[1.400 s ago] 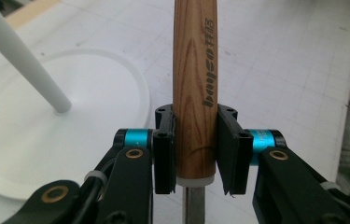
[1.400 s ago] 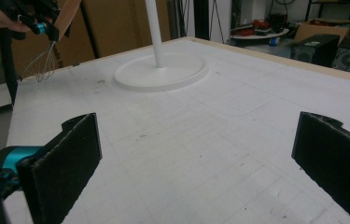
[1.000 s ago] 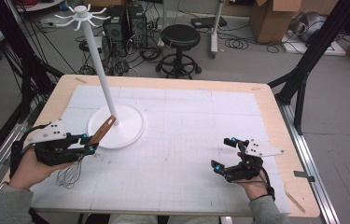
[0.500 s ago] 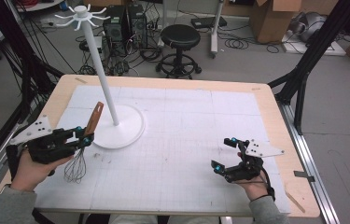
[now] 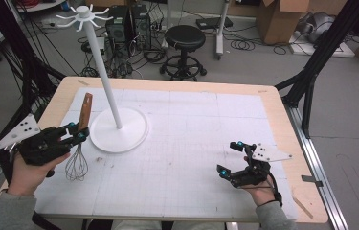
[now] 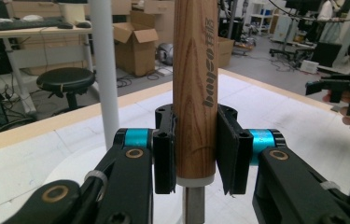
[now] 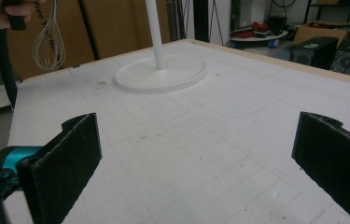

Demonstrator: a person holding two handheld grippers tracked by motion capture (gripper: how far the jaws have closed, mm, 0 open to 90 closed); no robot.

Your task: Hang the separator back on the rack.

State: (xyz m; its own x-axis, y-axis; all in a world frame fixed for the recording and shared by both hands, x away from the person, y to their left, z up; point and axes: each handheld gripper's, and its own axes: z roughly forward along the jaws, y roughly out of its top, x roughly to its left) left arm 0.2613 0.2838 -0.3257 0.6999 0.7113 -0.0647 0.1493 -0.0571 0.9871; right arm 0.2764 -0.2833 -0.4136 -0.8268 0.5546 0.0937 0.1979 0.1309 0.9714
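Left hand-held gripper (image 5: 74, 132) clamped on upright whisk (image 5: 80, 139) beside white stand (image 5: 115, 122); right hand-held gripper (image 5: 229, 160) wide open, empty, over table (image 5: 206, 120).

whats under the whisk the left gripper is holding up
Under the whisk, held by the left gripper, lies the white gridded mat, nothing else showing there. The patch directly beneath the wire loops is partly screened by them.

The worktop (image 5: 282, 115) was a pale wooden board, mostly covered by a white gridded mat (image 5: 201, 143). On the mat, toward the left rear, stood the round white base (image 5: 129, 136) of a tall white pole stand (image 5: 101, 62).
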